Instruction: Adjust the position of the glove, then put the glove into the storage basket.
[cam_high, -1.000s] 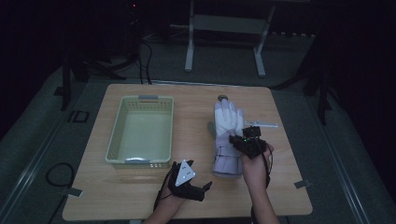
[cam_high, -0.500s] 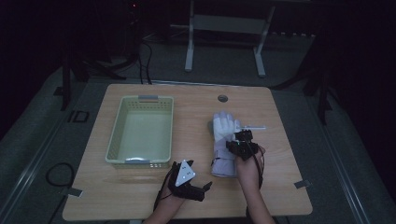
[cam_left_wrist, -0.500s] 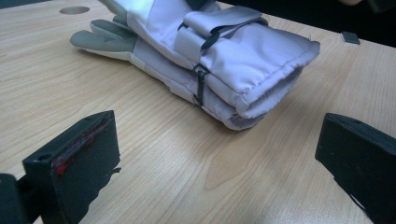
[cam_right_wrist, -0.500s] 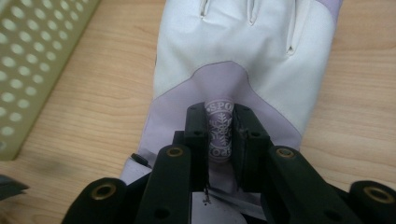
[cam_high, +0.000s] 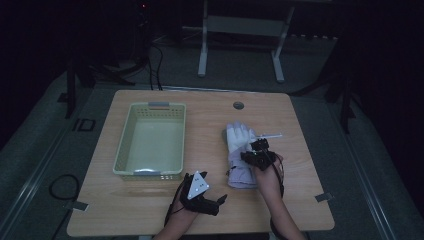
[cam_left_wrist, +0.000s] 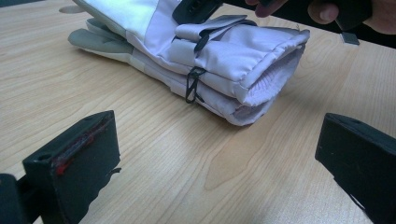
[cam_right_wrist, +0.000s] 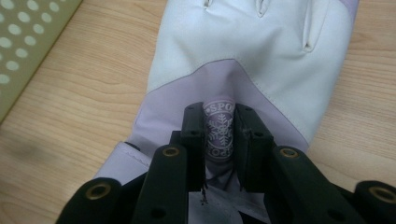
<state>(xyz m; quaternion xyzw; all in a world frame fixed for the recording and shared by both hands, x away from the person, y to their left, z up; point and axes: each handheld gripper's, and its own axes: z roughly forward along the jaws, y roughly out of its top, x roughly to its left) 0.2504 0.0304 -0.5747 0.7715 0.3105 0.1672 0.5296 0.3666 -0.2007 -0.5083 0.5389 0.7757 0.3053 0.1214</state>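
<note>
A white and lilac winter glove (cam_high: 237, 141) lies flat on the wooden table (cam_high: 300, 195), fingers pointing away from me. My right gripper (cam_high: 255, 152) sits on its back. In the right gripper view the gripper (cam_right_wrist: 219, 121) pinches a raised fold of the glove (cam_right_wrist: 243, 42) that bears a round snowflake patch. Its jaws have just eased open slightly, with the fold still pressed between the pads. My left gripper (cam_high: 219, 201) rests near the table's front edge, open. In its own view the gripper (cam_left_wrist: 217, 144) points at the glove's cuff (cam_left_wrist: 261, 70) with nothing between the jaws.
A pale green perforated basket (cam_high: 150, 106) stands left of the glove, and its wall shows as the basket (cam_right_wrist: 23, 37) in the right gripper view. A thin white stick (cam_high: 267, 135) lies by the glove's fingers. A round grommet (cam_high: 238, 105) sits at the table's far edge.
My right gripper has come down and toward me with the glove, which was raised before and now lies on the table. The left gripper has stayed put.
</note>
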